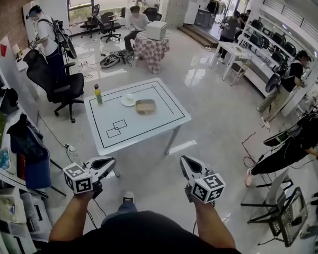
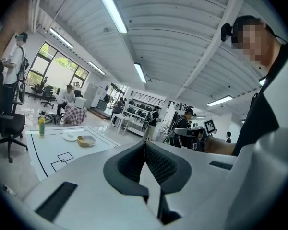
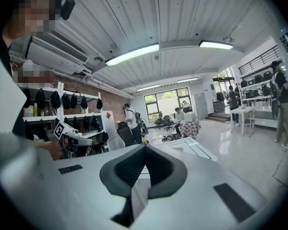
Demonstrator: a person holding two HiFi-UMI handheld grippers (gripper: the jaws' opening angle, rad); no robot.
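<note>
Left gripper (image 1: 110, 164) and right gripper (image 1: 186, 163), each with fingers clenched on nothing, were held over the floor (image 1: 217, 115), well apart from the surface (image 1: 148, 127). On it a bottle (image 1: 98, 95), a plate (image 1: 129, 100) and a shallow tray (image 1: 146, 107) stood untouched. The tray's contents were too small to tell.
</note>
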